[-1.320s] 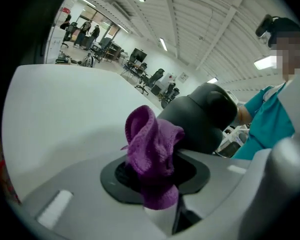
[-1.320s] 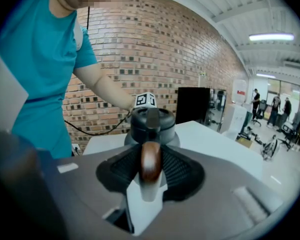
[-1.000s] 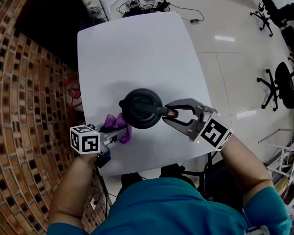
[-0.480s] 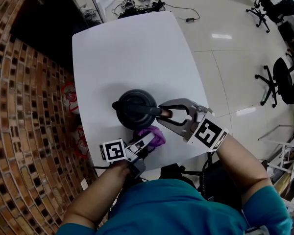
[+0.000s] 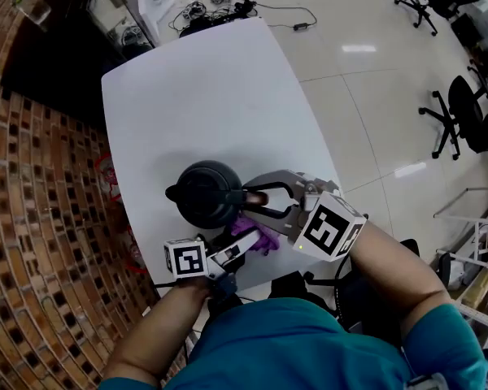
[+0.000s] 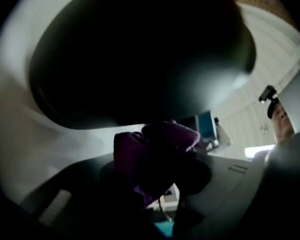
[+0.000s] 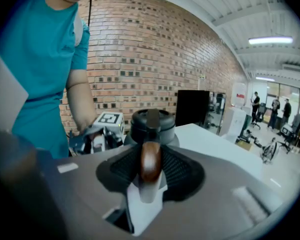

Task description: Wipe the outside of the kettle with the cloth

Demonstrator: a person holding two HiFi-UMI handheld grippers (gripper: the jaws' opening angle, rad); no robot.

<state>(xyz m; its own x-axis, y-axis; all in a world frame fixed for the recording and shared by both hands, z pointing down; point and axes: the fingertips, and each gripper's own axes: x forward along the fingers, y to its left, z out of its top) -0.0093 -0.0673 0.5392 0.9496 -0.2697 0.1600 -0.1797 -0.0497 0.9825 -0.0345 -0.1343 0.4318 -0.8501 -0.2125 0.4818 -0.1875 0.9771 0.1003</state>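
A black kettle point(image 5: 203, 193) stands on the white table point(image 5: 195, 96), spout to the left. My right gripper point(image 5: 264, 199) is shut on the kettle's brown handle point(image 7: 150, 161) from the right. My left gripper point(image 5: 246, 240) is shut on a purple cloth point(image 5: 256, 234) and presses it against the kettle's near side, just under the handle. In the left gripper view the kettle's dark body point(image 6: 140, 54) fills the top and the bunched cloth point(image 6: 150, 154) sits between the jaws. The right gripper view shows the kettle's lid point(image 7: 150, 121) beyond the handle and the left gripper's marker cube point(image 7: 109, 120) to its left.
The table's near edge runs just below both grippers. A brick wall point(image 5: 41, 234) lies to the left. Office chairs point(image 5: 464, 112) stand on the shiny floor at the right, and cables point(image 5: 220, 8) lie beyond the table's far end.
My left gripper has carried the cloth from the kettle's left side round to its near side under the handle. The right gripper has kept its hold on the handle.
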